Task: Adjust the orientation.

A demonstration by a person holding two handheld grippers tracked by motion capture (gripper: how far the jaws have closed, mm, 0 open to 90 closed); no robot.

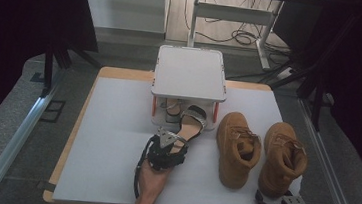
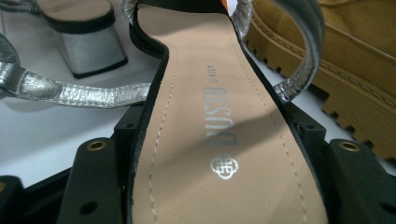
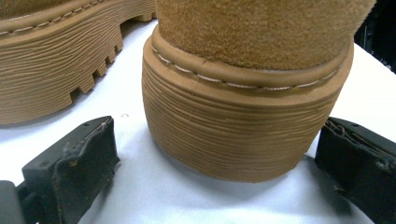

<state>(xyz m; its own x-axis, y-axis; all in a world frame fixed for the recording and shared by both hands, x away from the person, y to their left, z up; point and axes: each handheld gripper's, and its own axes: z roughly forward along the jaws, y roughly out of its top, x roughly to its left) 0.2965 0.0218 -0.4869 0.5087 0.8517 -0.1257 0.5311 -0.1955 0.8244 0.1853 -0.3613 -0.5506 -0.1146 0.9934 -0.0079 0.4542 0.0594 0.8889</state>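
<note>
A black sandal (image 1: 190, 122) with silver straps and a tan insole (image 2: 210, 140) lies toe-first between the jaws of my left gripper (image 1: 175, 140), which is shut on the edges of its sole (image 2: 217, 133). The sandal's heel end points toward a white stand (image 1: 190, 73). Two tan suede boots stand to the right, one (image 1: 237, 147) beside the sandal and one (image 1: 281, 159) near the table's right edge. My right gripper (image 1: 285, 202) sits at the front right, open, its jaws either side of that boot's heel (image 3: 243, 126) without touching it.
A second silver-strapped sandal (image 1: 172, 108) with a block heel (image 2: 91, 46) sits under the white stand. The white mat (image 1: 114, 151) covers the wooden table. The nearer boot's lugged sole (image 2: 355, 93) runs close along the held sandal's right side.
</note>
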